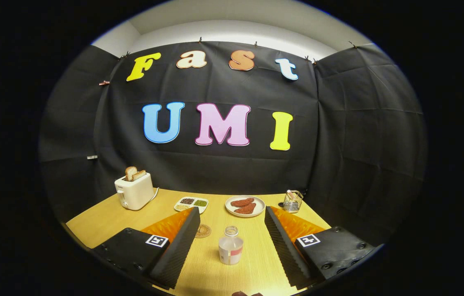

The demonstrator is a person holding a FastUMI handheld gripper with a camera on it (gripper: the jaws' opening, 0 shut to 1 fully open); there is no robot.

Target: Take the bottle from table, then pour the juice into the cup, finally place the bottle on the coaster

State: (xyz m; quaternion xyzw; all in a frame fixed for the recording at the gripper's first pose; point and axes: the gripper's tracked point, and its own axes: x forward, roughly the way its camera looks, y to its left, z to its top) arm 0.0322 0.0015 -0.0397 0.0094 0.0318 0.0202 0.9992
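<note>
A small clear bottle (230, 246) with a pale liquid and a red-and-white label stands upright on the wooden table (104, 224), with no cap on its mouth. It sits between my two fingers, touched by neither. My gripper (230, 222) is open wide, one finger (180, 242) to the bottle's left and the other to its right. A round brown coaster (203, 231) lies flat just left of the bottle, partly hidden by the left finger. A dark rounded thing (246, 293) peeks up at the near table edge; what it is I cannot tell.
Along the back of the table stand a white toaster (134, 191) with bread slices, a small divided tray (191, 203) of foods, a white plate (245, 205) with brown pieces and a wire holder (292, 201). Black cloth walls close in behind and on both sides.
</note>
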